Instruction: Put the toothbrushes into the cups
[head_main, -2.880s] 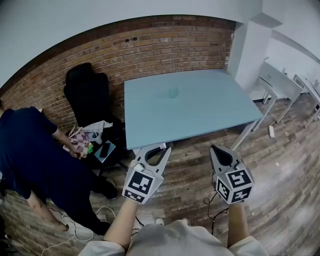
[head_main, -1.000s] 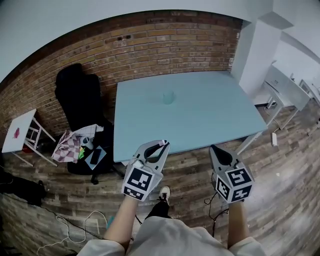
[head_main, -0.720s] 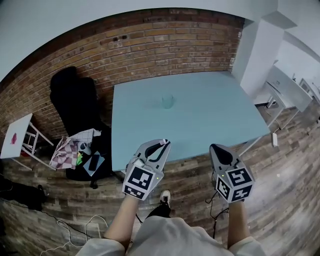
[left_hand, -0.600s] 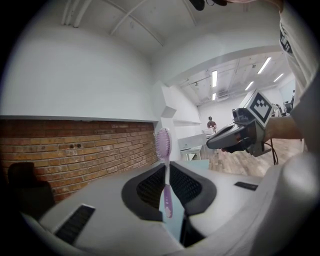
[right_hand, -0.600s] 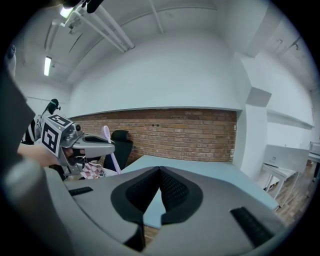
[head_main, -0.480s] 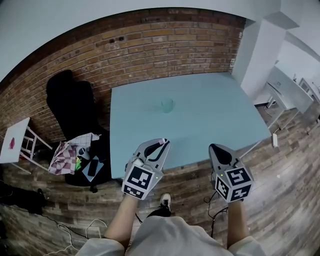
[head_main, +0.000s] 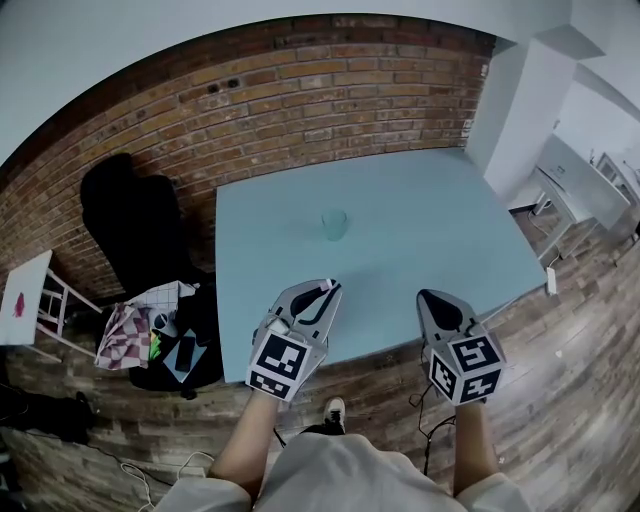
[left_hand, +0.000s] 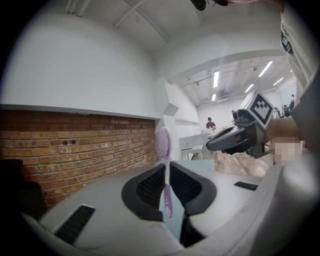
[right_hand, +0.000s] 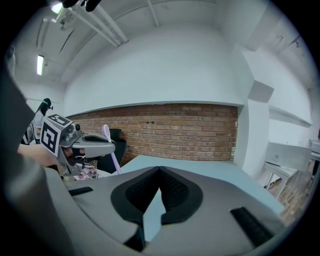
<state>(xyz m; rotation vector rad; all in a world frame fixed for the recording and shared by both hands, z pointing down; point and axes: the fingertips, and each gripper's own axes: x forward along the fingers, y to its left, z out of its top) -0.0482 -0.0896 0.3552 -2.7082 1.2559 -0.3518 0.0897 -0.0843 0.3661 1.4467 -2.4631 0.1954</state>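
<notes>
Head view: cup (head_main: 334, 223) well inside table (head_main: 440, 225)

Head view looks steeply down; gripper views look level across the shared table (head_main: 420, 230).

Office/lab rm, brick wall (head_main: 300, 90), blue table (head_main: 420, 230), office chair (head_main: 130, 225), strip lights (left_hand: 216, 79)

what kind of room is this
Probably an office or lab workspace: a bare brick wall, a pale blue table, a black office chair beside it, and more white desks at the right.
</notes>
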